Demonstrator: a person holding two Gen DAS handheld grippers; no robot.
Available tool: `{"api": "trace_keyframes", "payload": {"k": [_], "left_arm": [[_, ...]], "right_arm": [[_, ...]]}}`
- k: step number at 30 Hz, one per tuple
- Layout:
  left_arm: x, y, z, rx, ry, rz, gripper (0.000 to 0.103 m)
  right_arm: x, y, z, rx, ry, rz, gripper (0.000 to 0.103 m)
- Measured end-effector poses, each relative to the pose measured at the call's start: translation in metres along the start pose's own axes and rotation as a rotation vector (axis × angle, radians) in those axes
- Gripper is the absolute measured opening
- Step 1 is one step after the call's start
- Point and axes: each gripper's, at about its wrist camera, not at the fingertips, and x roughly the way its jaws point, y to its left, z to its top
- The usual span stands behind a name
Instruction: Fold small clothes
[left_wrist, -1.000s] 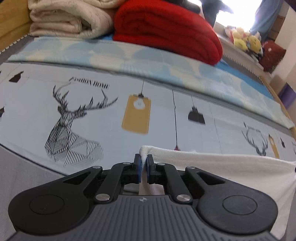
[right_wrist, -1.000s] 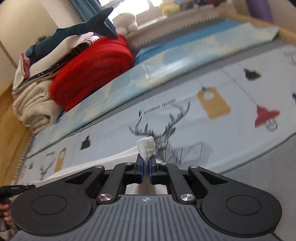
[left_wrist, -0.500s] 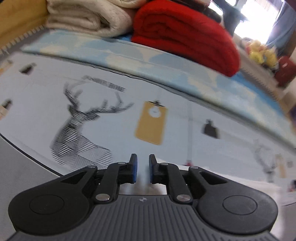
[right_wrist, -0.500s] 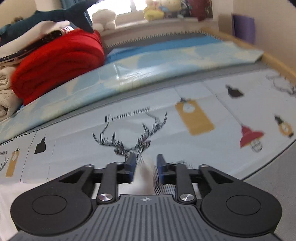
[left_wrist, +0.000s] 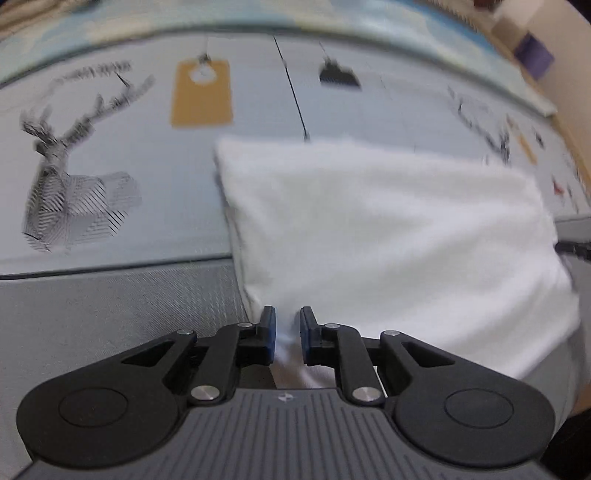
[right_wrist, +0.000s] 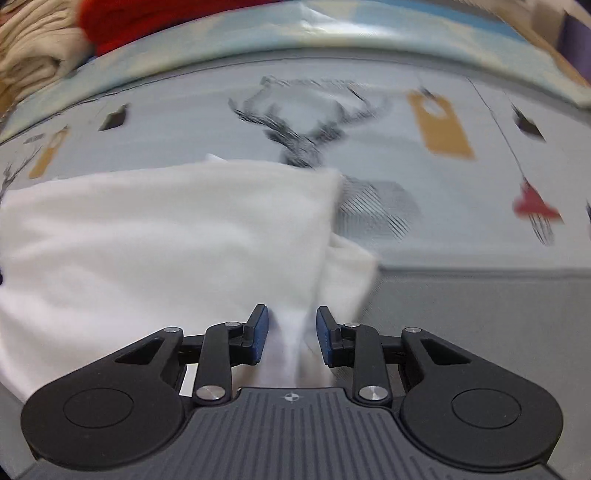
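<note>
The white cloth (left_wrist: 388, 236) lies on the printed sheet (left_wrist: 147, 147), its near part over the grey edge band (left_wrist: 110, 306) of the bed. A doubled layer shows along the right side in the right wrist view, with a lower flap (right_wrist: 351, 266) sticking out past the top layer. By that, at least one fold looks made; the stack is not yet squared and further folds probably remain.

The left gripper (left_wrist: 287, 334) has a narrow gap, jaws opening, with cloth between the pads but not pressed. The right gripper (right_wrist: 291, 334) stands somewhat wider, with a ridge of cloth in the gap, also loose.

Materials: the cloth is soft, thick-looking and matte, roughly rectangular, with rounded puffy edges. The sheet is smooth, printed with deer (left_wrist: 70, 184) and lamps. The band has a fine woven texture. Both views are blurred.
</note>
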Motion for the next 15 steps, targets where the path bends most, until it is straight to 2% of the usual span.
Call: {"api": "trace_keyframes", "payload": {"k": [2, 5, 7, 9, 10, 12, 13, 15], "left_arm": [[-0.013, -0.006, -0.005, 0.035, -0.03, -0.048, 0.017], [-0.016, -0.019, -0.022, 0.133, 0.026, -0.136, 0.018], [-0.009, -0.023, -0.036, 0.211, 0.089, -0.086, 0.018], [0.002, -0.021, -0.048, 0.242, 0.157, -0.002, 0.02], [-0.001, -0.019, -0.05, 0.236, 0.152, 0.004, 0.021], [-0.013, -0.017, -0.051, 0.211, 0.119, -0.017, 0.021], [-0.018, -0.016, -0.052, 0.213, 0.103, -0.039, 0.021], [-0.025, -0.019, -0.06, 0.226, 0.1, -0.09, 0.021]], "right_arm": [[-0.015, -0.006, -0.003, 0.027, -0.038, 0.022, 0.031], [-0.037, -0.007, -0.014, 0.012, -0.085, 0.152, 0.031], [-0.042, -0.007, -0.027, -0.035, -0.048, 0.229, 0.031], [-0.038, 0.0, -0.043, -0.13, 0.019, 0.205, 0.031], [-0.033, 0.002, -0.05, -0.16, 0.06, 0.175, 0.031], [-0.027, 0.0, -0.065, -0.211, 0.123, 0.081, 0.031], [-0.026, -0.003, -0.068, -0.206, 0.137, 0.061, 0.031], [-0.032, -0.01, -0.073, -0.173, 0.13, 0.092, 0.031]]}}
